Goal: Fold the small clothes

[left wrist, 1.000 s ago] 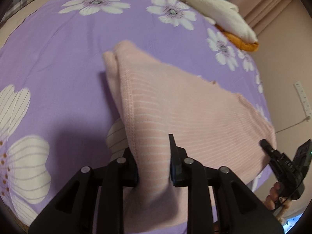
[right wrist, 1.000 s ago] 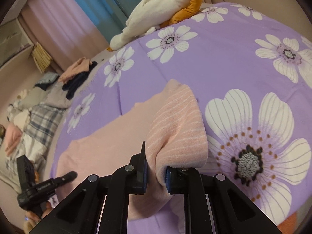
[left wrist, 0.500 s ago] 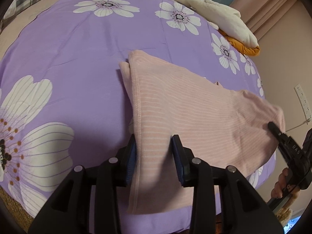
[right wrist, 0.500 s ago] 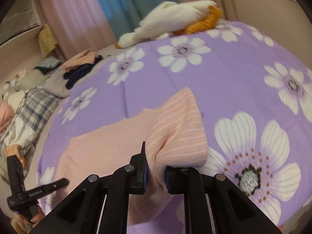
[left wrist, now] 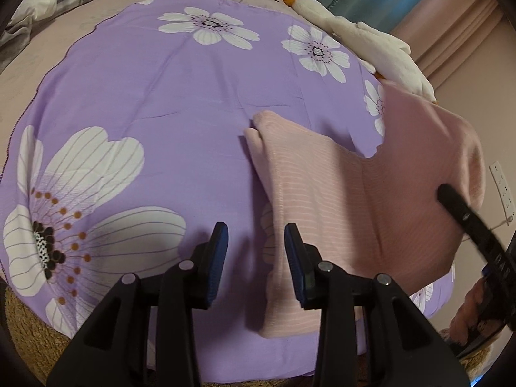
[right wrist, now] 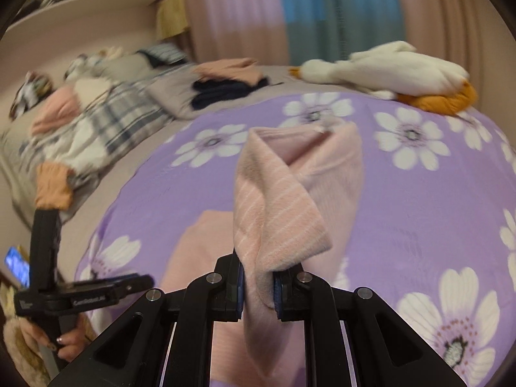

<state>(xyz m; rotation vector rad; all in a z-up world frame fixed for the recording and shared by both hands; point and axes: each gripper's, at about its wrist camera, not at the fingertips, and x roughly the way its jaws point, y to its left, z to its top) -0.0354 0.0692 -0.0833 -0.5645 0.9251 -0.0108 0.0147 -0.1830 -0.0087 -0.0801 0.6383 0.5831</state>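
Note:
A pink striped garment [left wrist: 325,193] lies on the purple flowered bedsheet [left wrist: 161,122]; its right part is lifted off the bed. My left gripper [left wrist: 256,258] is open and empty, just left of the garment's near edge. My right gripper [right wrist: 257,285] is shut on a bunched corner of the pink garment [right wrist: 280,213] and holds it raised above the sheet [right wrist: 419,209]. The right gripper also shows at the right edge of the left wrist view [left wrist: 471,225]. The left gripper shows at the lower left of the right wrist view [right wrist: 80,293].
A white and orange plush goose [right wrist: 396,74] lies at the far edge of the bed. Piled clothes [right wrist: 229,80] and a plaid blanket [right wrist: 106,119] lie at the back left. A wall socket strip [left wrist: 503,190] is on the right wall.
My left gripper has opened, let go of the garment's edge and shifted left. My right gripper has lifted its held corner higher and carried it over the garment.

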